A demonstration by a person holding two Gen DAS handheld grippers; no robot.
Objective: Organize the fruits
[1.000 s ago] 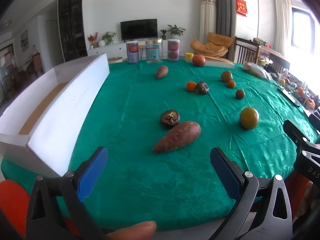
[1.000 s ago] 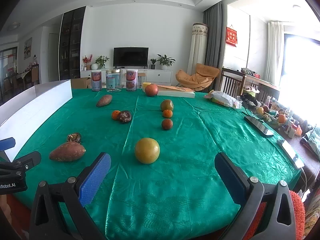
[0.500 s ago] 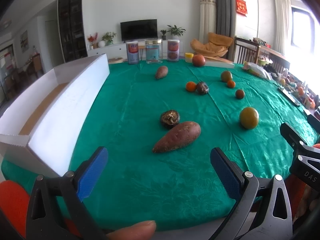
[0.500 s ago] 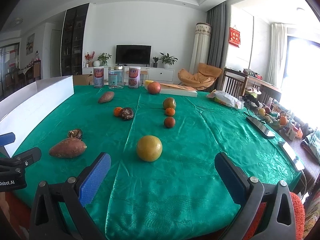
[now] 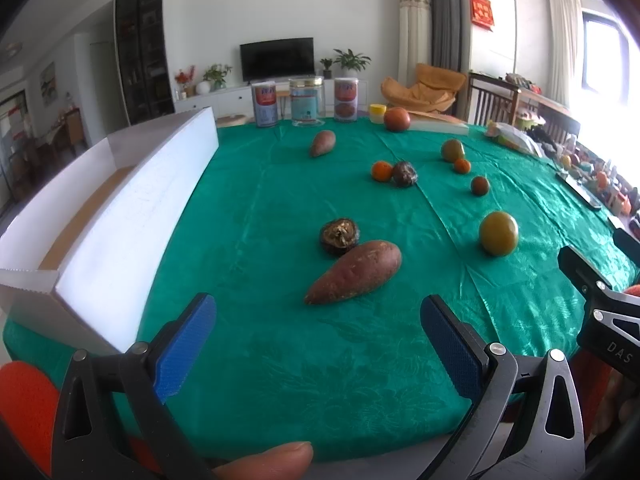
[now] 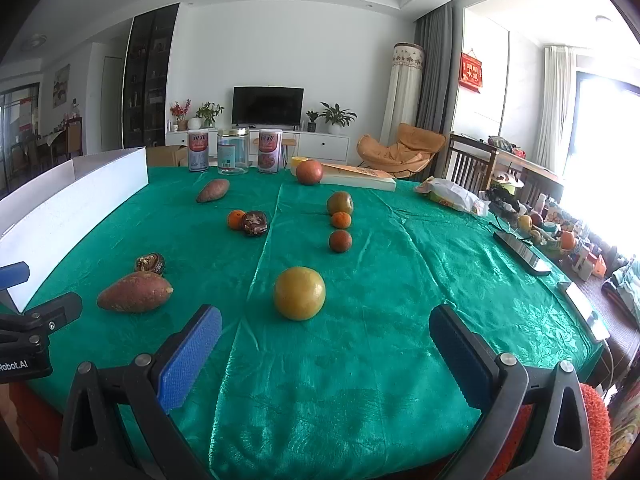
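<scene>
My left tongs and right tongs both gape empty over the counter, where I'd pinch the firm, hefty sweet potato across its thick middle.

left gripper wide open and empty, right gripper same deal, both held low, side by side

A bright living room with white walls: a dark television sits above a low white cabinet flanked by potted plants. An orange lounge chair rests beside grey curtains (a red hanging alongside), daylight flooding through the right-hand window.
</scene>
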